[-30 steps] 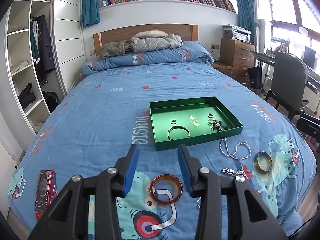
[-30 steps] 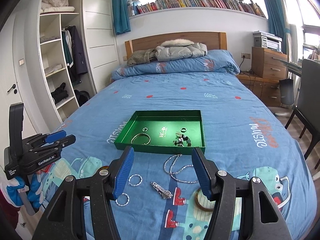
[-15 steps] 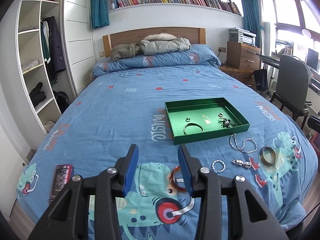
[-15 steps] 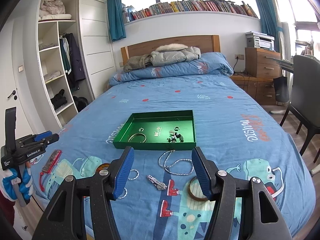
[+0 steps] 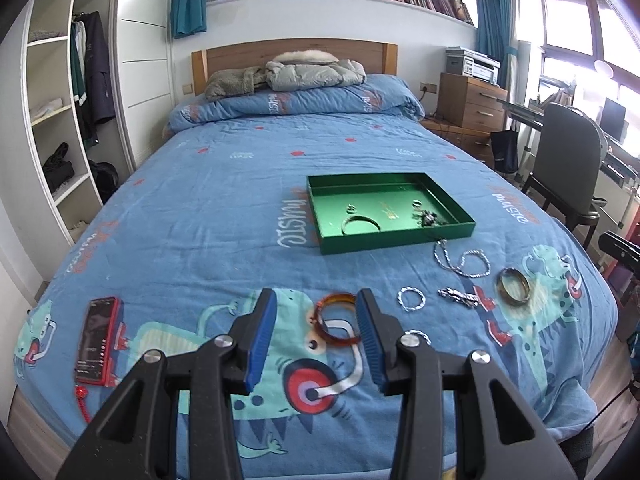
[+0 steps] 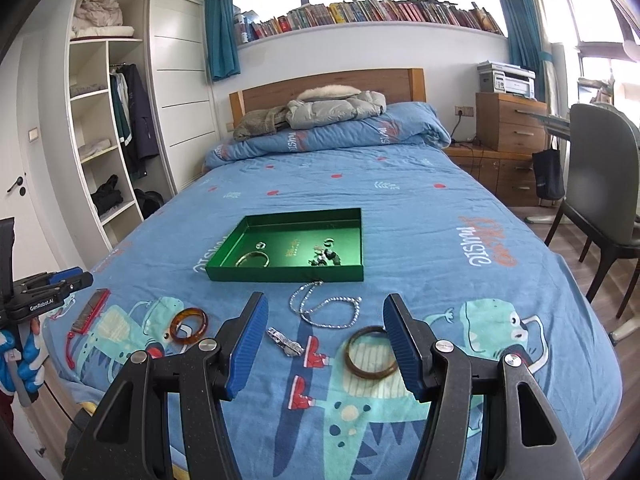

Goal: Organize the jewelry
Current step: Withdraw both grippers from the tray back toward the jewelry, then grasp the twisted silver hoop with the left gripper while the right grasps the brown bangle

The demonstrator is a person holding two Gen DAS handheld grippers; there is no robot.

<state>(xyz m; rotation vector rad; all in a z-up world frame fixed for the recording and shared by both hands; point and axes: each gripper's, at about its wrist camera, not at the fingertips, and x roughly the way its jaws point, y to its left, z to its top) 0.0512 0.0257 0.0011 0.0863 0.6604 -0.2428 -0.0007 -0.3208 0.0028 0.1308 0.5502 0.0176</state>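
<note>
A green tray [image 5: 400,239] lies mid-bed and holds a metal bangle [image 5: 360,226], small rings and a dark bead cluster [image 5: 428,219]. Loose on the blue cover in front of it are an amber bangle [image 5: 333,299], a silver necklace [image 5: 464,261], a small silver ring [image 5: 411,300], a silver clasp piece [image 5: 460,297] and an olive bangle [image 5: 514,287]. My left gripper [image 5: 316,332] hangs open above the amber bangle, touching nothing. My right gripper [image 6: 324,340] is open over the clasp piece [image 6: 285,342], beside the olive bangle [image 6: 349,354] and below the necklace [image 6: 324,309]. The tray [image 6: 288,275] lies beyond.
A red phone [image 5: 96,340] lies near the bed's left front corner. A gloved hand [image 6: 24,360] holds the left gripper at the far left of the right wrist view. A chair [image 6: 600,184] and drawers stand to the right, a wardrobe to the left, and jackets lie on the pillows.
Both grippers have drawn back from the tray toward the foot of the bed. The tray looks smaller and more of the cover and loose jewelry shows. Jaws stay as they were.
</note>
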